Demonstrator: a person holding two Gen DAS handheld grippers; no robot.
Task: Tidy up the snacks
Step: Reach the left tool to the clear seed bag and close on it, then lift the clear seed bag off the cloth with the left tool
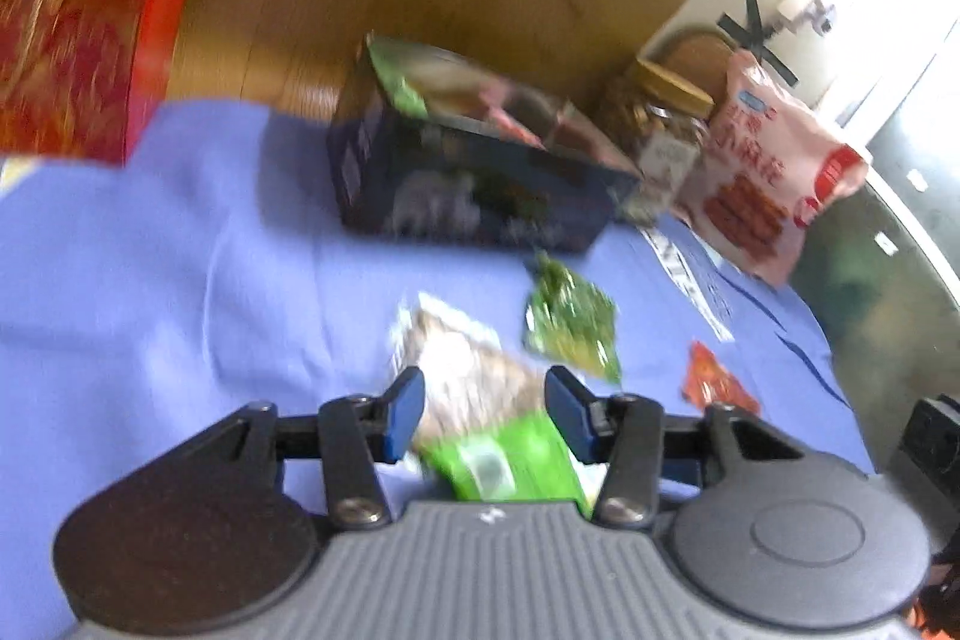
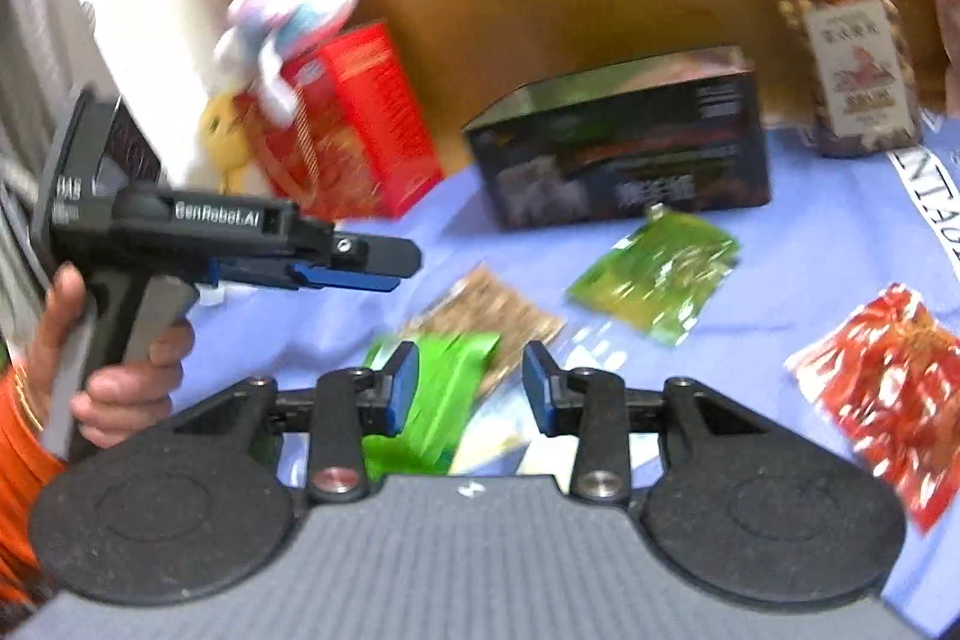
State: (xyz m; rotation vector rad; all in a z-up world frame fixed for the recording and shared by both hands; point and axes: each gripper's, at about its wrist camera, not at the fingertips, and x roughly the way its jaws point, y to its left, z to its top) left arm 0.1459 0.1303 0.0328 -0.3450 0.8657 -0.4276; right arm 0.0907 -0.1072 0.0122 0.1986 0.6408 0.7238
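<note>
Blue cloth (image 2: 810, 244) carries your green-topped snack packet (image 1: 480, 400), lying below and between both part-open grippers, left (image 1: 485, 409) and right (image 2: 470, 388), neither pinching it, dark box (image 2: 624, 142) beyond

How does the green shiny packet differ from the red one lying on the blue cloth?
The green packet is green; the red packet is red and white. The green packet lies close to the dark box; the red packet lies farther from it, off to the right. Both are glossy, flat and untouched.

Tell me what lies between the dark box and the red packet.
The green foil packet lies between the dark box and the red packet, clearest in the right wrist view.
</note>
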